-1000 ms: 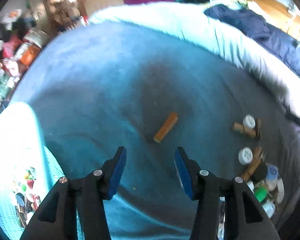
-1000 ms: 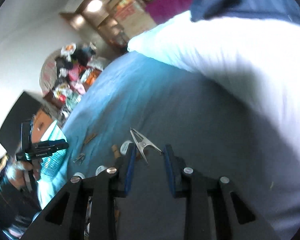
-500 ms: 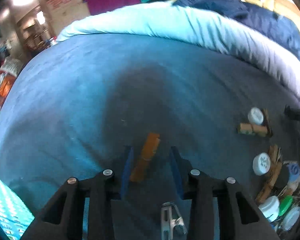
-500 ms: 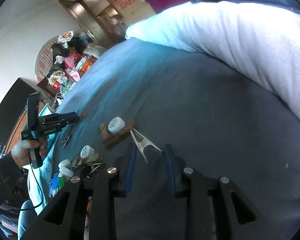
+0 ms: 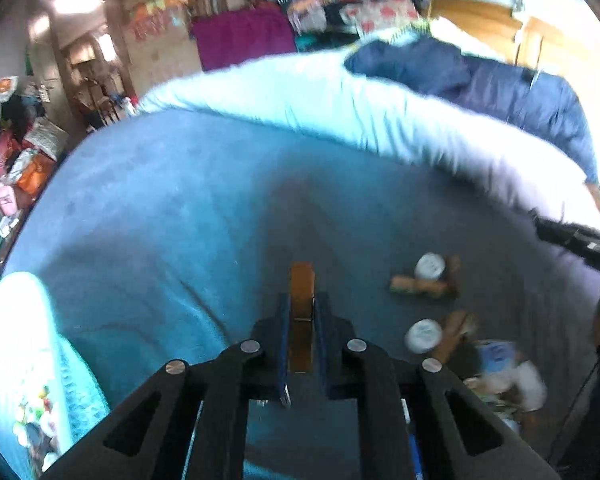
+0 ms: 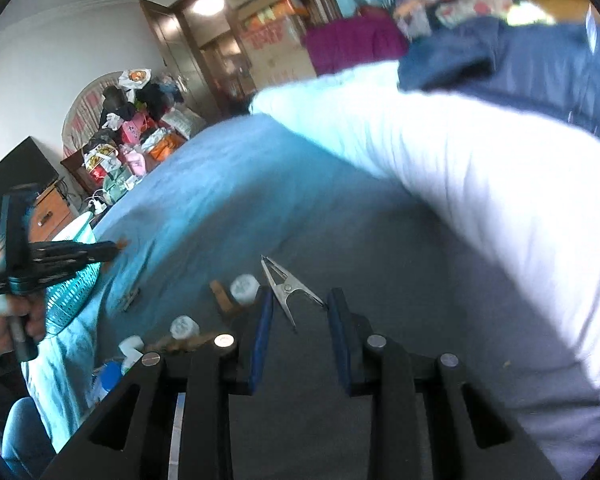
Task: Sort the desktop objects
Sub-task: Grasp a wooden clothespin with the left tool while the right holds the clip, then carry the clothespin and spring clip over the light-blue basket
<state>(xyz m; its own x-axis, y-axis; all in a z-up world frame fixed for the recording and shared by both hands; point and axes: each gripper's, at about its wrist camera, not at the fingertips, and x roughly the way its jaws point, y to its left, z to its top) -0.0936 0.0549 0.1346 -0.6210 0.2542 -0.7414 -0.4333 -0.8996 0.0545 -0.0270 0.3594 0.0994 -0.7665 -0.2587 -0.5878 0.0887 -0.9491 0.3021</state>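
The left tool [image 5: 300,320] is clamped on a wooden clothespin [image 5: 301,292] that juts straight ahead between its fingers, above the blue bedspread [image 5: 172,200]. The right tool [image 6: 300,308] is spread apart — a metal clip [image 6: 286,288] lies just ahead between its fingertips.

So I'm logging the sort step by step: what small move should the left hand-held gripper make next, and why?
Probably swing left toward the teal basket: the left hand-held gripper is already shut on the wooden clothespin, and the basket holds small sorted items.
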